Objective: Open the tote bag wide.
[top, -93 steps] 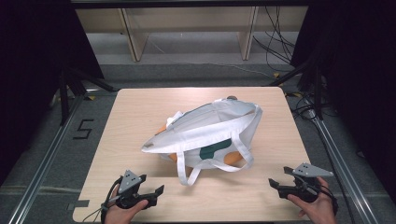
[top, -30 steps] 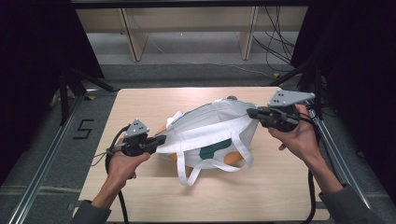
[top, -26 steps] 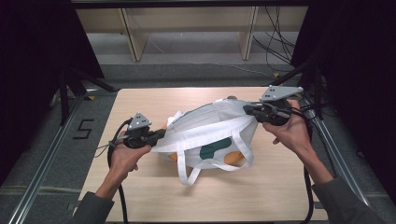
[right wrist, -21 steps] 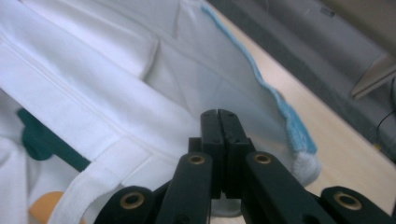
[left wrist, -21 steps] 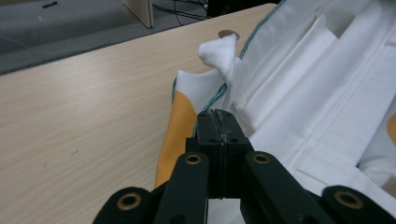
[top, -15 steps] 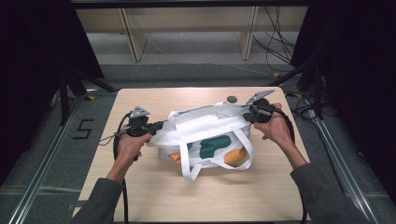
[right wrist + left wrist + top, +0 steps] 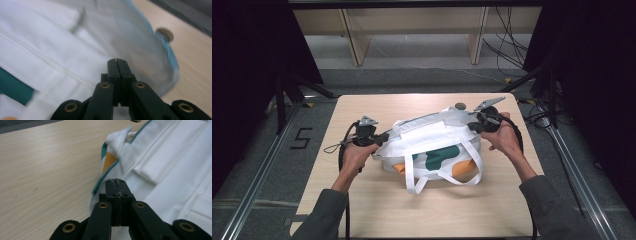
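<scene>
Bag [image 7: 432, 145] lower vs 1 s ago, left tool [image 7: 379, 138] & right tool [image 7: 473, 125] clamped on its ends.

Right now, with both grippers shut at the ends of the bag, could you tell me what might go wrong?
1. Each grip looks thin: the left gripper and right gripper are shut at the edge of the bag, so the cloth could slip out.
2. The straps trail loose on the table and may drag or catch.
3. A small round thing lies just behind the bag and could get knocked.
</scene>
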